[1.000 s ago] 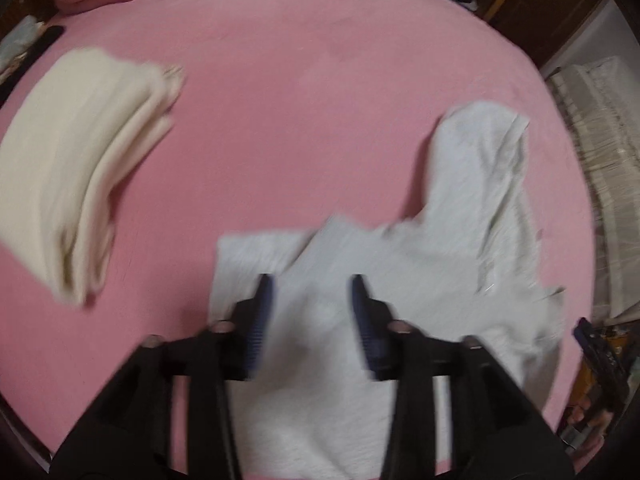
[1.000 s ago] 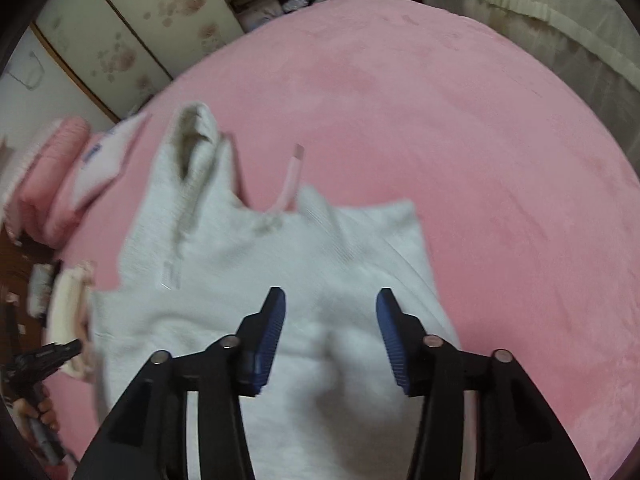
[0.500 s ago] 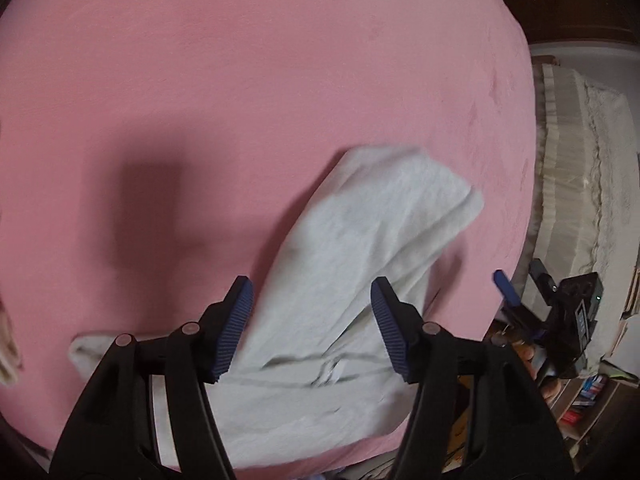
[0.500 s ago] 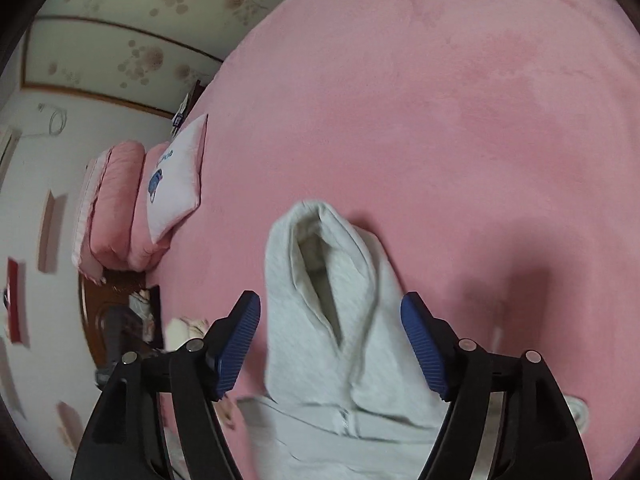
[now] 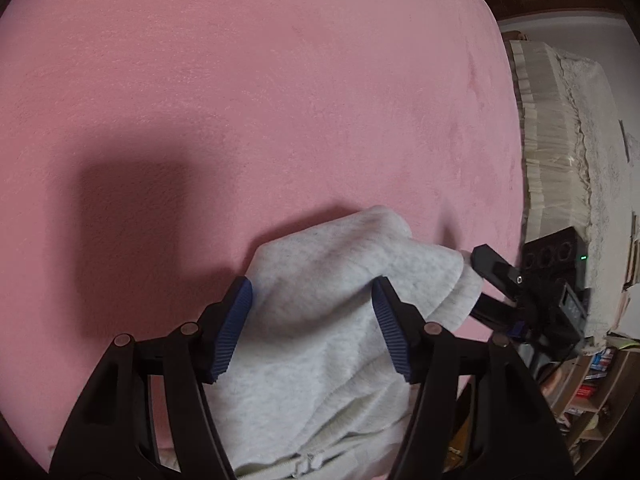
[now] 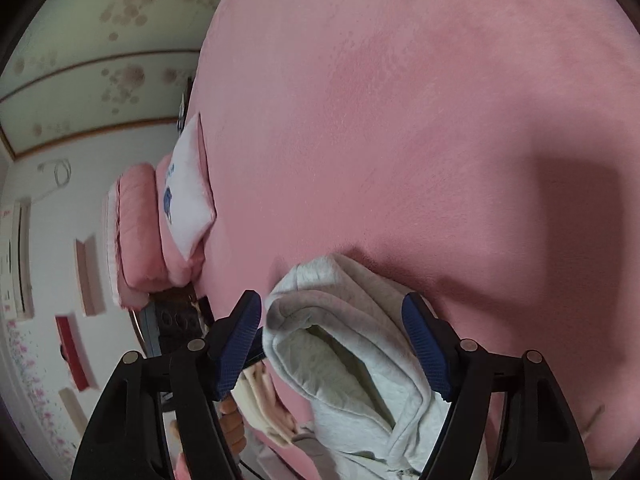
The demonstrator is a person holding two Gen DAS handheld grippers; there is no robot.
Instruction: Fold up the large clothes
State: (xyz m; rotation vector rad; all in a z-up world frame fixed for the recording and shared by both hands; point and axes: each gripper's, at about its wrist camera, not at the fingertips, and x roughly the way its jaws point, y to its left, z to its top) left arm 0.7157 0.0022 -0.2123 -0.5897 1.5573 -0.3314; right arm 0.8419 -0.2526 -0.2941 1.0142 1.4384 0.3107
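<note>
Left wrist view: left gripper [image 5: 312, 320] over grey hoodie [image 5: 332, 344], fingers spread wide, nothing pinched; whether cloth is touched, cannot tell
Right wrist view: right gripper [image 6: 334, 344] over the hood [image 6: 344, 356], fingers likewise wide and straddling it, no clamp on the fabric
Hoodie: lying on pink bed [image 5: 280, 100], hood end pointing away from both cameras, zipper [image 5: 308, 462] at bottom edge of left view, body running off frame toward the holder
Long axis: roughly in line with both pairs of fingers, from near edge of bed outward to the hood tip
Hood: opening turned up toward right camera, pale lining showing, rim curled between the two blue pads [image 6: 236, 340]
Nearer hand: both close above the same end; right centred on the hood mouth, left on its outer side, with the right tool visible just beside the cloth at right of left view
Likely step: taking hold of the hood to fold it back onto the body, a judgement only
Surroundings: pillow [image 6: 188, 192] well apart at head of bed
</note>
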